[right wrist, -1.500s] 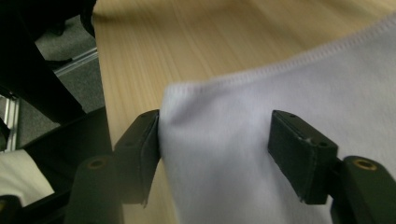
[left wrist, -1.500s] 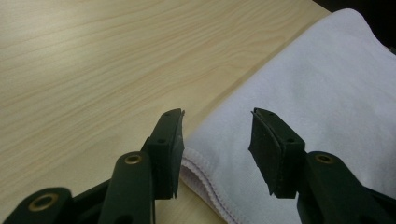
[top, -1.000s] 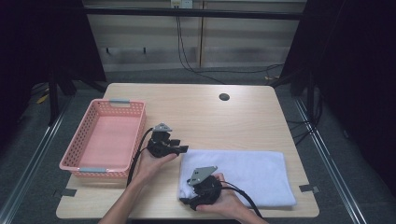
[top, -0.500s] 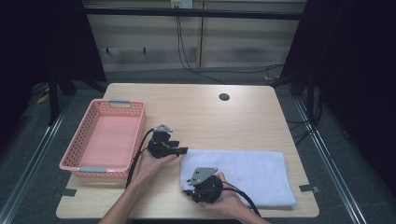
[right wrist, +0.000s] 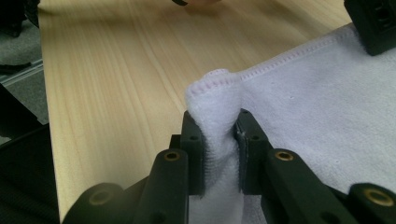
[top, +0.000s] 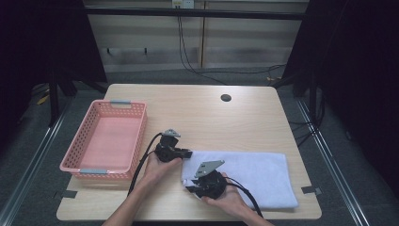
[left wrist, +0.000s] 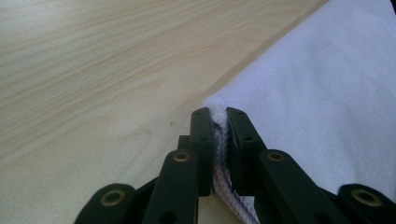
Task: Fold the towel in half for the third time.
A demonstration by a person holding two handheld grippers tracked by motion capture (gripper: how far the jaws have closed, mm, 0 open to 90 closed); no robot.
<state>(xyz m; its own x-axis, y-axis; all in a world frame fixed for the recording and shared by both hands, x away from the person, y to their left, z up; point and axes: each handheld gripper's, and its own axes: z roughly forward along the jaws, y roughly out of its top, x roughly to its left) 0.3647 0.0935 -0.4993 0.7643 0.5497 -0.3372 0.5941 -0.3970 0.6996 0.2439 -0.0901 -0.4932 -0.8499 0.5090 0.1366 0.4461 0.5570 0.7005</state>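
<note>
A white folded towel (top: 256, 172) lies on the near right part of the wooden table (top: 211, 117). My left gripper (top: 187, 153) is at the towel's far left corner, and its jaws have just been closing. In the left gripper view the left gripper (left wrist: 219, 128) is shut on that corner of the towel (left wrist: 327, 93). My right gripper (top: 189, 182) is at the near left corner, and its jaws too have just been closing. In the right gripper view the right gripper (right wrist: 215, 128) pinches a raised fold of the towel (right wrist: 327, 107). The other gripper's black body (right wrist: 376, 23) shows at the top right.
A pink mesh basket (top: 70, 160) with nothing in it stands at the table's left side, close to my left hand. A round dark hole (top: 226, 98) sits near the far edge. Cables trail from both grippers toward the near edge.
Both hands have stayed almost where they were at the towel's left edge. The right gripper has edged slightly toward the towel's near corner.
</note>
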